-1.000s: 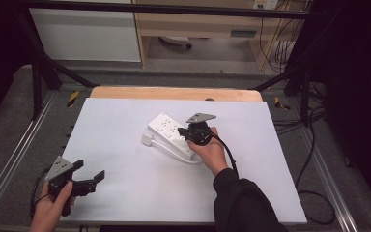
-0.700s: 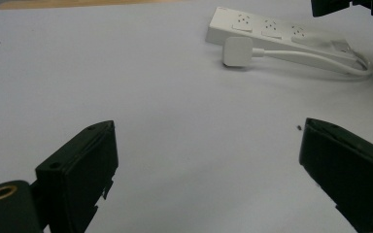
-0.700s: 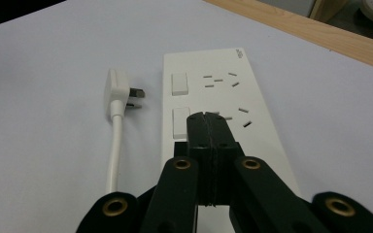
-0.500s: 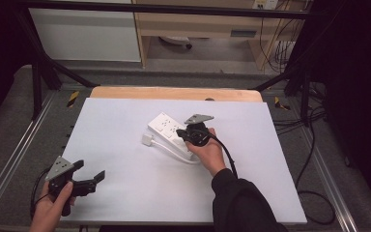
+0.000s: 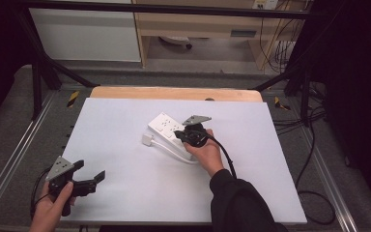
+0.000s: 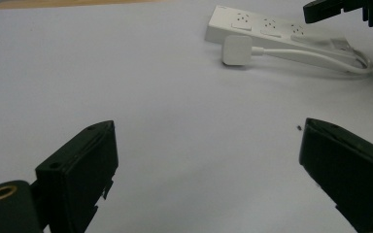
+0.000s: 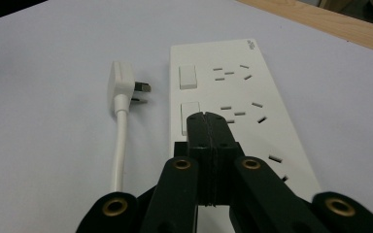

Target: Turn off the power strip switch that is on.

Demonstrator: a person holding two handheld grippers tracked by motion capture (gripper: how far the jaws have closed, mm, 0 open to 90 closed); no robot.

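Hovering over power strip [image 7: 243,111], right gripper [image 7: 208,121] pressed together, left gripper [image 6: 209,165] spread wide

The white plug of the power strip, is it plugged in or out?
Out. The white plug lies on the table beside the power strip, prongs bare.

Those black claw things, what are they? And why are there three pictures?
They are grabbing tools with two black jaws, and a person holds one in each hand. One picture looks down from above the white table. There you see the left gripper near the table's front corner and the right gripper over the middle. The other two pictures come from small cameras riding on each tool. On the table lies a white power strip with switches and sockets. Its white cable ends in a plug lying beside it. The left jaws are wide open and hold nothing. The right jaws are pressed shut, with their tips over the power strip, and nothing shows between them.
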